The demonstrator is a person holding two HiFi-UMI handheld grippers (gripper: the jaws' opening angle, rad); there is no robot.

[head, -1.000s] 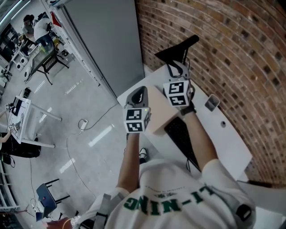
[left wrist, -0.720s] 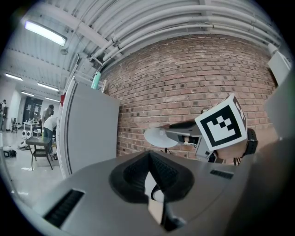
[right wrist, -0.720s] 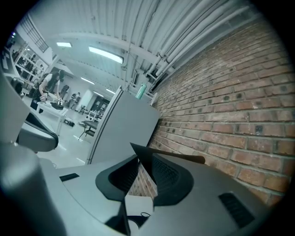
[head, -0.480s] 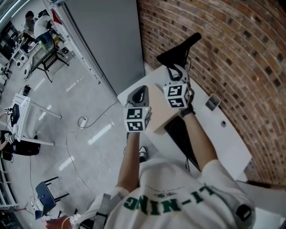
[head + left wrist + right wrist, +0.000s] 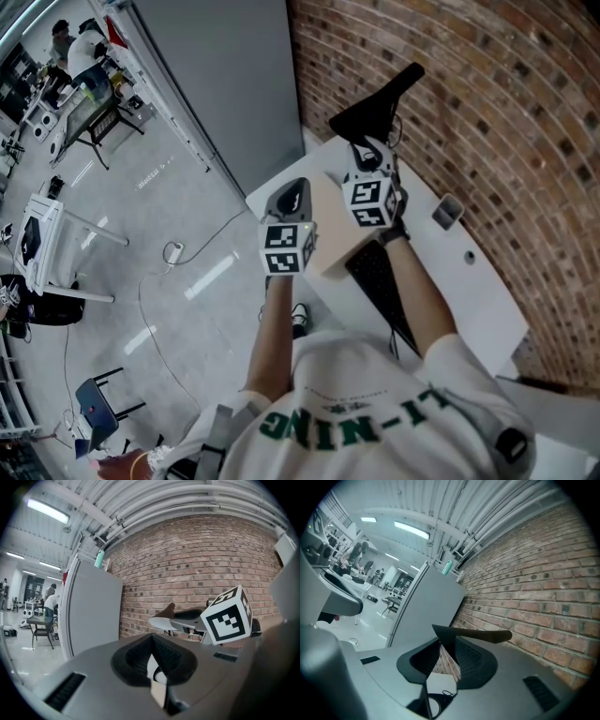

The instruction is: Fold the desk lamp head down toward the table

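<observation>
The black desk lamp head [image 5: 375, 101] slants over the far end of the white desk [image 5: 487, 309], close to the brick wall. My right gripper [image 5: 368, 150] is just below and in front of it. In the right gripper view the lamp head [image 5: 480, 635] crosses just above the fingertips of the right gripper [image 5: 443, 656]. Those jaws are opening, and only wall, desk and the lamp's round base show in the gap. The left gripper [image 5: 292, 195] hovers at the desk's left edge, its jaws a narrow slit apart around nothing. From the left gripper [image 5: 152, 663] the lamp head [image 5: 174, 618] shows its pale underside.
A black keyboard [image 5: 380, 281] and a tan board [image 5: 330, 236] lie under my arms. A small dark phone-like object [image 5: 445, 214] lies near the wall. A grey cabinet [image 5: 225, 84] stands left of the desk, with open floor below it.
The right gripper has sunk slightly towards the desk below the lamp head. The lamp head and the left gripper look unmoved.
</observation>
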